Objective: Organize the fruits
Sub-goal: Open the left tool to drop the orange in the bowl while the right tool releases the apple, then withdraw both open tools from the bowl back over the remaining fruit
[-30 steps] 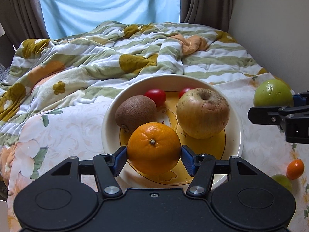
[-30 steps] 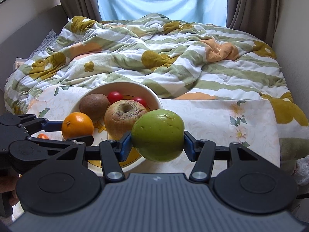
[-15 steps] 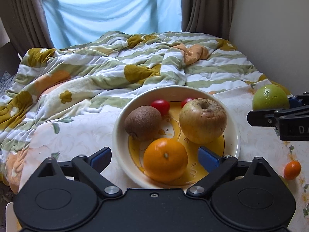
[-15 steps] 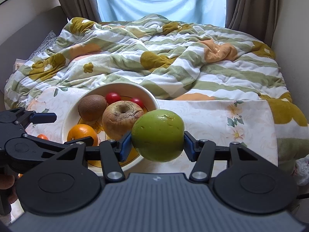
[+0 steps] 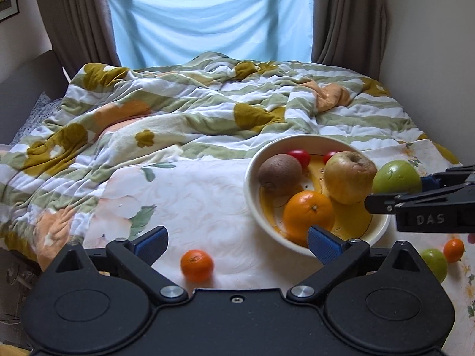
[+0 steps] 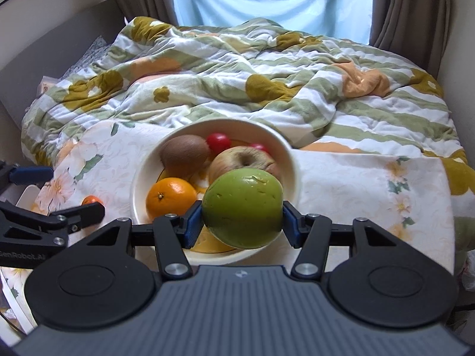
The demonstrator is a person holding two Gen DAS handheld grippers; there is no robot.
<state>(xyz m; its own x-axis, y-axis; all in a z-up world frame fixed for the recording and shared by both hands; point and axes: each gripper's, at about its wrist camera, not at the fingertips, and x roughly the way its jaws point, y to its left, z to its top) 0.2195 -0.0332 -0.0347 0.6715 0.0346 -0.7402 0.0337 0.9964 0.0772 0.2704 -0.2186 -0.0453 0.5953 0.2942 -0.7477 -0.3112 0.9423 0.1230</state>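
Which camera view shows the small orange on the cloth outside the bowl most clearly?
The left wrist view. There the small orange lies whole and unblocked on the cloth, between the open fingers of the left gripper. In the right wrist view only a sliver shows behind the left gripper's finger.

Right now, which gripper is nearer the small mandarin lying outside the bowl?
Left. The mandarin lies between the open left gripper fingers; the right gripper holds a green apple above the bowl.
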